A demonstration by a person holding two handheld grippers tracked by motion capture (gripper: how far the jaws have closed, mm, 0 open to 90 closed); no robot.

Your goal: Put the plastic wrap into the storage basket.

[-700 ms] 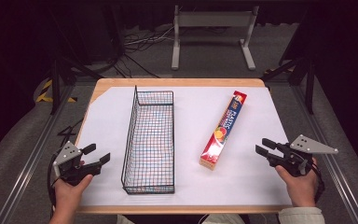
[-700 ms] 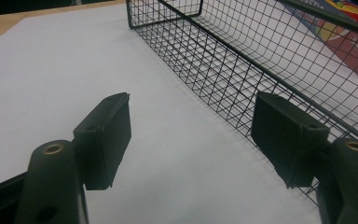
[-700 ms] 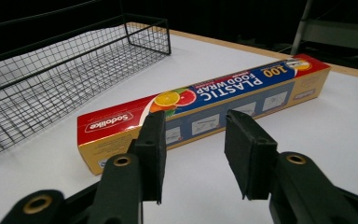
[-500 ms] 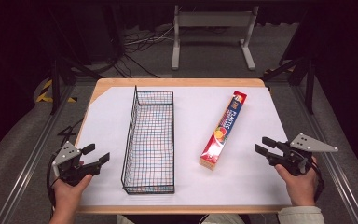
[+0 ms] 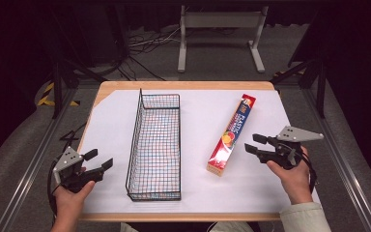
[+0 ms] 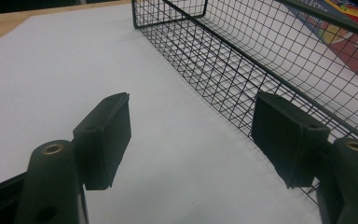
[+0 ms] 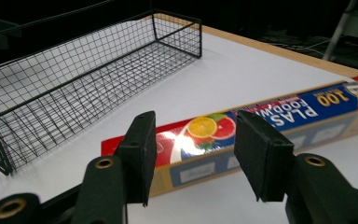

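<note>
Two grippers over a white-covered table (image 5: 270, 193), one at each near corner. Wire basket (image 5: 155, 145) sits left of centre, long axis running near to far, empty. Plastic food wrap box (image 5: 232, 134) lies flat on the white sheet right of the basket and apart from it; long axis near to far with a slight lean, far end tipped toward the right, near end closer to the basket. Printed face up, fruit picture toward the near end.

Left gripper (image 5: 98, 161) held off the near left edge of the sheet, jaws spread, nothing between them. In the left gripper view its pads (image 6: 103, 140) frame bare sheet, with the basket wall just beside the right-hand one.

Right gripper (image 5: 254, 143) held just right of the box's near end, jaws spread, not touching it. In the right gripper view (image 7: 193, 158) the jaws point across the box's near half, the fruit picture between them.

Against the earlier frames: right gripper has crept a little left toward the box. Left gripper roughly where it was. Box and basket unmoved.
</note>
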